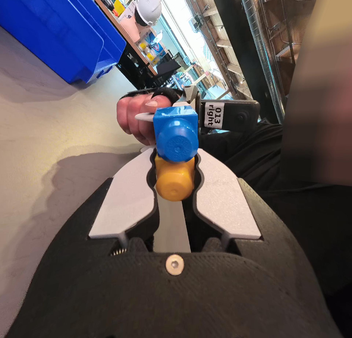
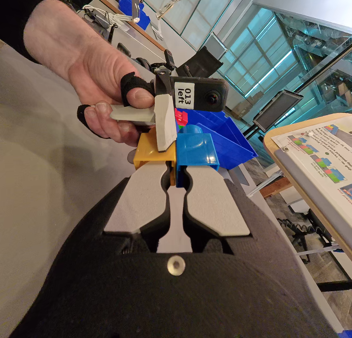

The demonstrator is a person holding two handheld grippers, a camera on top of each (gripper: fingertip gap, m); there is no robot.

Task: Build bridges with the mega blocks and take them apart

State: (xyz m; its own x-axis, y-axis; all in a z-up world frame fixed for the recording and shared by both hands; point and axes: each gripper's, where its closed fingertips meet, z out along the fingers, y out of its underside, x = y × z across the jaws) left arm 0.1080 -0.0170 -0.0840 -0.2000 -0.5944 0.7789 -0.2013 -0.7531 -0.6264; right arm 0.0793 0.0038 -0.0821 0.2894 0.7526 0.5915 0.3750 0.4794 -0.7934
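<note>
In the left wrist view my left gripper (image 1: pixel 175 155) is shut on a yellow one-stud block (image 1: pixel 173 184), both pads pressed on its sides. A blue one-stud block (image 1: pixel 176 131) sits right beside it, both studs facing the camera. In the right wrist view my right gripper (image 2: pixel 176 169) has one fingertip inside the hollow of the yellow block (image 2: pixel 148 153) and the other inside the blue block (image 2: pixel 196 150). It pinches their adjoining walls. A left gripper finger (image 2: pixel 164 127) presses on the yellow block. Both blocks are held above the table.
A blue bin (image 1: pixel 57 34) stands on the pale table (image 1: pixel 38 138); in the right wrist view the bin (image 2: pixel 228 142) holds red and green blocks (image 2: pixel 181 117). A board with an instruction sheet (image 2: pixel 314 157) lies to the right. Hands grip both tools. My left and right fingertips are right by each other.
</note>
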